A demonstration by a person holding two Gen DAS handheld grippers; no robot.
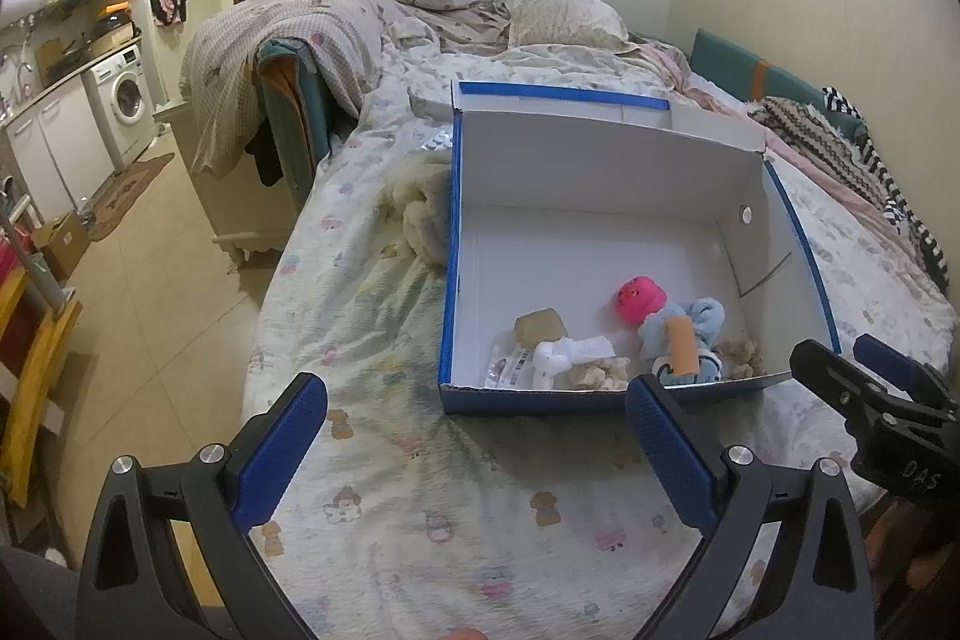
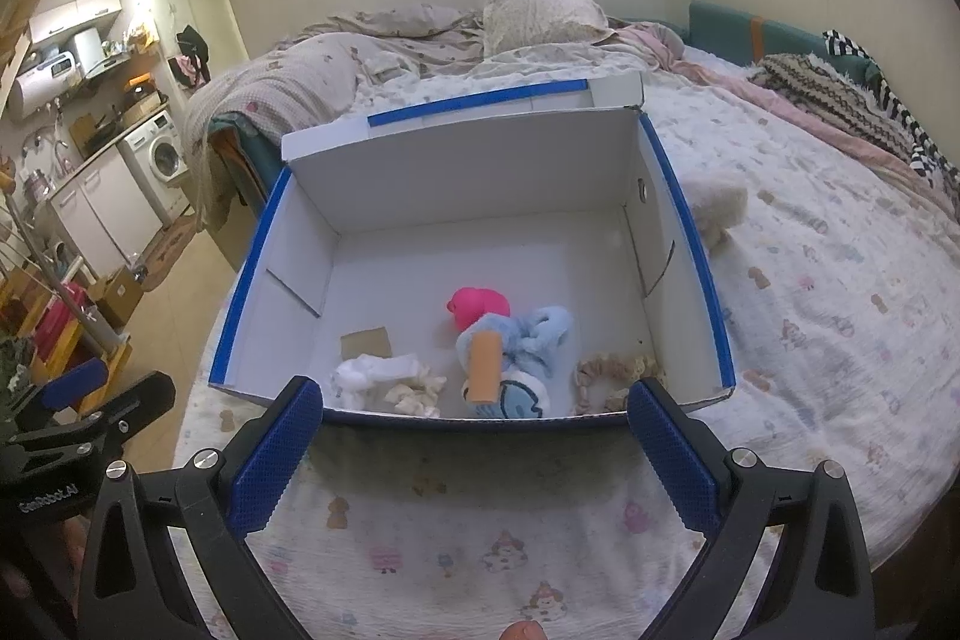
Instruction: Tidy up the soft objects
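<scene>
**A:** Left wrist view: your left gripper (image 1: 477, 403) hangs over the bed (image 1: 372, 460) with its blue fingers spread wide and nothing between them. What sits ahead of you?

**B:** An open box (image 1: 600, 196), white inside with blue outer edges, rests on the printed sheet. Its near wall lies just beyond your fingertips, and its long axis runs away from you toward the pillow (image 1: 564, 13). Its lid flap stands up at the far end.

**A:** And your right gripper (image 2: 474, 400)?

**B:** It is also wide open and holding nothing, its tips just short of the box's near wall. Bare sheet lies under both tools, and to your left the mattress edge drops to the tiled floor (image 1: 150, 268).

**A:** Where are the soft things?

**B:** Bunched against the near wall inside the box. A pink toy (image 2: 477, 307) touches a light blue plush (image 2: 522, 346), which has an orange cylinder (image 2: 485, 367) lying on it, its long axis pointing roughly toward you. A white sock (image 2: 372, 373) and a cream scrunchie (image 2: 414, 391) lie to their left, and a beige scrunchie (image 2: 609, 373) sits in the right corner. The far half of the box floor is bare. A cream fluffy item (image 2: 717, 205) rests on the sheet just outside the box's right wall.
</scene>
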